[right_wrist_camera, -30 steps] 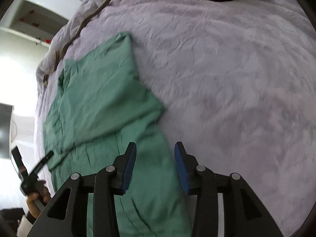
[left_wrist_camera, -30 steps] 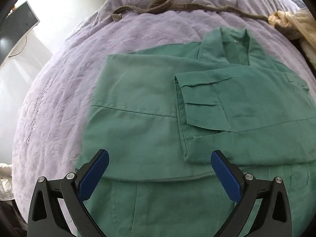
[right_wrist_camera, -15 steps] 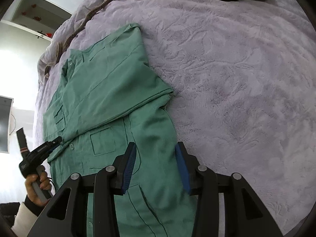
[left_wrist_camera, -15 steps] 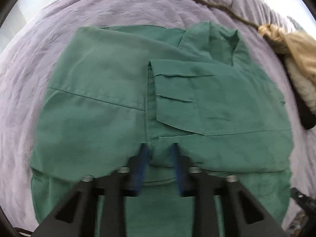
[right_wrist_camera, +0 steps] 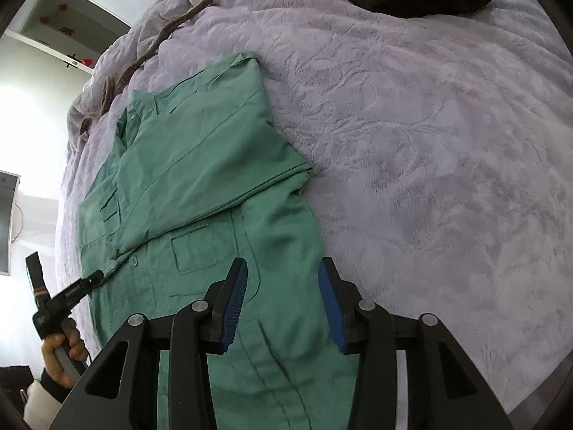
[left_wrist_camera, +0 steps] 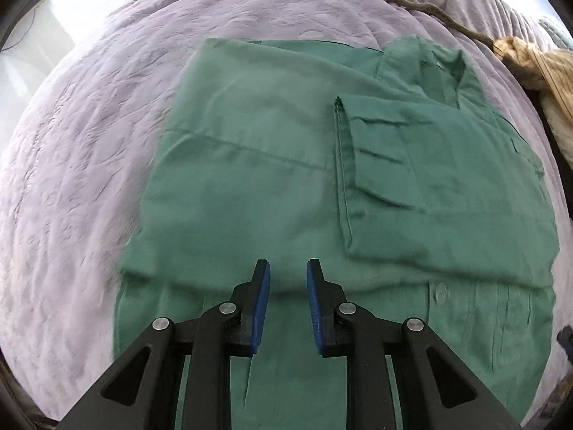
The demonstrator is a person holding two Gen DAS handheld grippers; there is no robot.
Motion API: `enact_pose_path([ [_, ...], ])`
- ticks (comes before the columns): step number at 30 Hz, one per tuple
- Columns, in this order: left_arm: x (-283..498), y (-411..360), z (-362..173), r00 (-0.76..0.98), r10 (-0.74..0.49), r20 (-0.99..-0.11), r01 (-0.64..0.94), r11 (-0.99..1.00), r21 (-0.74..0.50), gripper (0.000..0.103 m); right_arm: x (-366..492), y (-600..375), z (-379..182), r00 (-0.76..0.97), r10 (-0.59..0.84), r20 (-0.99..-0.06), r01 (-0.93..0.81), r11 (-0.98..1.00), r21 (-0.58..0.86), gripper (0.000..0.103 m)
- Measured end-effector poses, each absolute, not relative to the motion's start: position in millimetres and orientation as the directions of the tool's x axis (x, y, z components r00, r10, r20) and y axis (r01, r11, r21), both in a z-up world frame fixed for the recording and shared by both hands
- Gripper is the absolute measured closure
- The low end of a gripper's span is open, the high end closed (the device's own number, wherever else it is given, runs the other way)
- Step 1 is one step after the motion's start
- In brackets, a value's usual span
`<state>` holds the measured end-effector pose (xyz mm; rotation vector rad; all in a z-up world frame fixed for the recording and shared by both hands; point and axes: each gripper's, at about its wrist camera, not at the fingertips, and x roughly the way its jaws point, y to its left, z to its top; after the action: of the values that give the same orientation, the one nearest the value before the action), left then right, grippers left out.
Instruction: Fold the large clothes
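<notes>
Shirt (left_wrist_camera: pixel 272 165): lay flat on the purple bedspread (left_wrist_camera: pixel 89 179), sleeves folded in, long axis running away from both grippers.
Left gripper (left_wrist_camera: pixel 287 283): jaws narrowly apart, empty, above the folded edge.
Right gripper (right_wrist_camera: pixel 283 286): jaws half apart, empty, over the lower right side.

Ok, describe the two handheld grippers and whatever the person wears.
Both the left gripper and right gripper have black angular frames with silver rivets and ribbed blue pads. From the right wrist, the left has white lettering. The hand gripping it emerges from a dark sleeve.
</notes>
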<state>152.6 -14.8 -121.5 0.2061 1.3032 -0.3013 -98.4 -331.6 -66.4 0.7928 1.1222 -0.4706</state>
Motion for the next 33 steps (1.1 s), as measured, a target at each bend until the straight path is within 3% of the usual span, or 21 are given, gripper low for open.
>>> enact_pose_path([
  [5, 116, -2, -107, 0.218, -0.069, -0.973, 0.359, 0.933, 0.014, 0.079, -105, -313, -67, 0.344, 0.095, -0.934, 0.676, 0.666, 0.317, 0.052],
  [6, 107, 2, -106, 0.211, -0.062, -0.975, 0.364, 0.931, 0.020, 0.070, -106, -309, -69, 0.333, 0.106, -0.937, 0.674, 0.668, 0.315, 0.052],
  [7, 96, 6, -104, 0.207, -0.047, -0.977, 0.365, 0.930, 0.033, 0.036, -109, -306, -71, 0.319, 0.118, -0.940, 0.676, 0.667, 0.313, 0.052],
  [8, 84, 9, -100, 0.221, -0.034, -0.975, 0.357, 0.933, 0.049, 0.020, -111, -303, -73, 0.309, 0.128, -0.942, 0.677, 0.666, 0.313, 0.052],
  [9, 72, 13, -95, 0.249, -0.020, -0.968, 0.348, 0.935, 0.070, 0.011, -113, -299, -76, 0.299, 0.138, -0.944, 0.679, 0.665, 0.312, 0.052],
  [17, 29, 33, -95, 0.183, 0.045, -0.982, 0.342, 0.934, 0.107, 0.010, -123, -278, -80, 0.245, 0.190, -0.951, 0.665, 0.681, 0.307, 0.037],
  [20, 29, 42, -88, 0.224, 0.072, -0.972, 0.308, 0.941, 0.140, 0.010, -122, -274, -77, 0.244, 0.200, -0.949, 0.653, 0.690, 0.314, 0.037],
  [27, 99, 73, -78, 0.397, 0.122, -0.910, 0.225, 0.948, 0.226, 0.010, -112, -259, -80, 0.256, 0.218, -0.942, 0.642, 0.691, 0.334, 0.037],
  [33, 151, 76, -106, 0.469, 0.130, -0.873, 0.331, 0.891, 0.311, 0.010, -96, -225, -89, 0.264, 0.223, -0.938, 0.641, 0.687, 0.343, 0.037],
])
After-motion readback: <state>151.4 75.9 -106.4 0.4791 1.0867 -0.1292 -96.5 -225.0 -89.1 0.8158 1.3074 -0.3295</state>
